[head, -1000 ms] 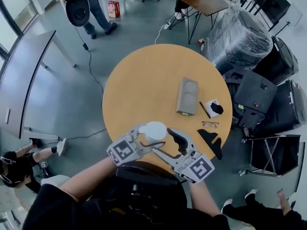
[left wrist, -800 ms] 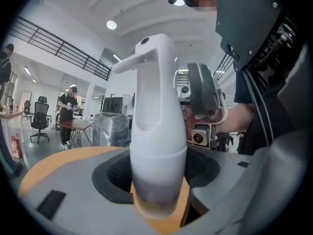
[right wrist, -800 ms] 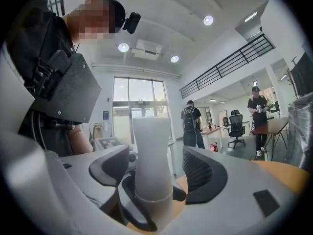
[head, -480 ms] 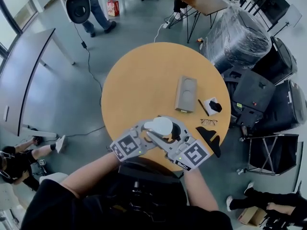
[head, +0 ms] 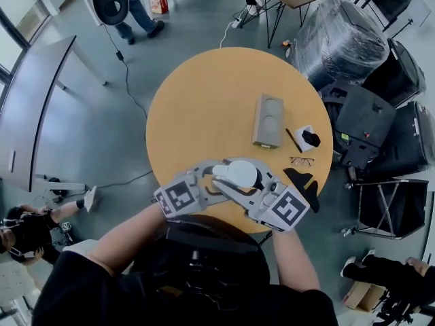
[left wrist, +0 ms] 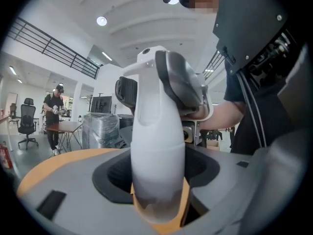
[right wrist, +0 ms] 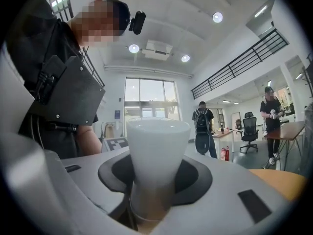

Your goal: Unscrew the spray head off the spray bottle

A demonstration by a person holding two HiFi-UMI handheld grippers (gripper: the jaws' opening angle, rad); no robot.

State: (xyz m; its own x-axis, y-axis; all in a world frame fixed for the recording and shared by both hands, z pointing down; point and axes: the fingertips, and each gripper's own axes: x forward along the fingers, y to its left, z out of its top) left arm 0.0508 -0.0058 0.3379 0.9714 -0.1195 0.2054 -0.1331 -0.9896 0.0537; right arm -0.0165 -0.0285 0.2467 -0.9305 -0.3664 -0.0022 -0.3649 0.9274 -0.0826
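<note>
Hidden: white spray head (left wrist: 148,58), mostly behind right gripper (right wrist: 149,207) jaws.
Right jaws: just closing, narrow, gripping it.
Left gripper (left wrist: 159,207): jaws wide, clamping white plastic spray bottle (left wrist: 156,151).
Place: above round orange surface's (head: 204,107) near edge.

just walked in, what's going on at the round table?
A person is working a white plastic spray bottle with two handheld grippers, above the near edge of the round orange-brown table. The left gripper has its tongs clamped on the bottle's body. The right gripper has just been closing its tongs round the white spray head on top, and they look to be pressing on it. The head is not yet off the bottle.
</note>
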